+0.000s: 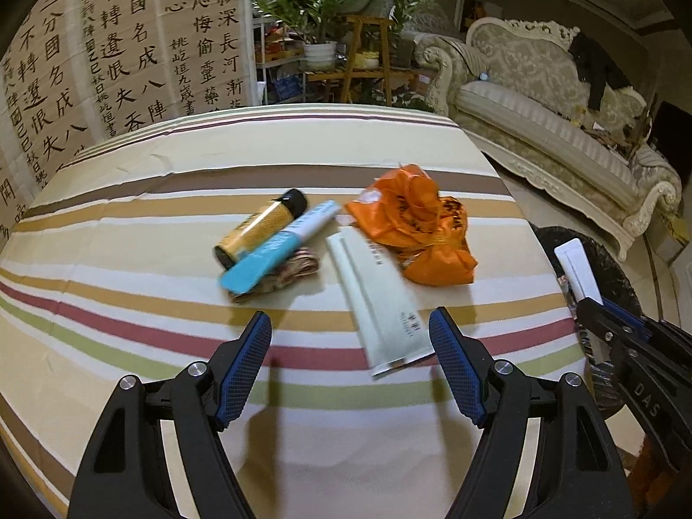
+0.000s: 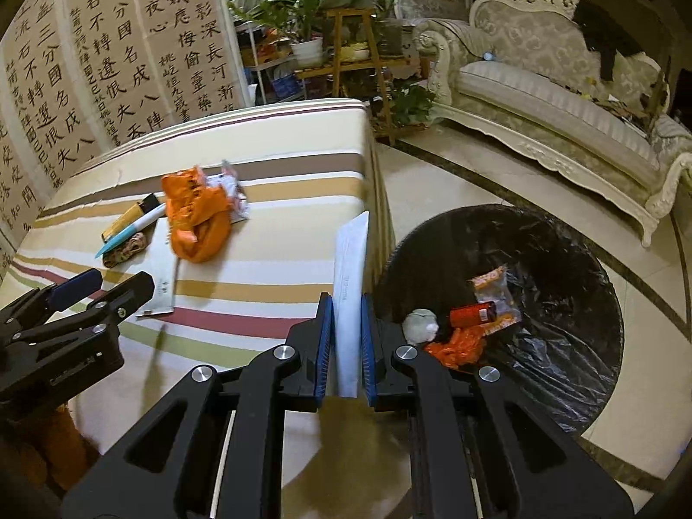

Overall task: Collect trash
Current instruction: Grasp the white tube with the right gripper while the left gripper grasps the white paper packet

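Observation:
My right gripper (image 2: 347, 337) is shut on a white flat tube (image 2: 351, 277), held upright at the table's right edge beside the black-lined trash bin (image 2: 562, 346); it also shows in the left wrist view (image 1: 579, 274). My left gripper (image 1: 350, 333) is open above the striped table, just short of a pale green tube (image 1: 380, 302). Beyond lie an orange plastic bag (image 1: 415, 225), a blue-and-white tube (image 1: 281, 246), a yellow bottle with a black cap (image 1: 259, 229) and a brown patterned wrapper (image 1: 285, 277).
The bin holds a red can (image 2: 471, 315), an orange wrapper (image 2: 458, 346), a snack packet (image 2: 495, 289) and a white ball of paper (image 2: 419, 324). A cream sofa (image 2: 562, 99) and plant stands (image 2: 350, 56) stand behind. A calligraphy screen (image 1: 108, 56) backs the table (image 1: 129, 216).

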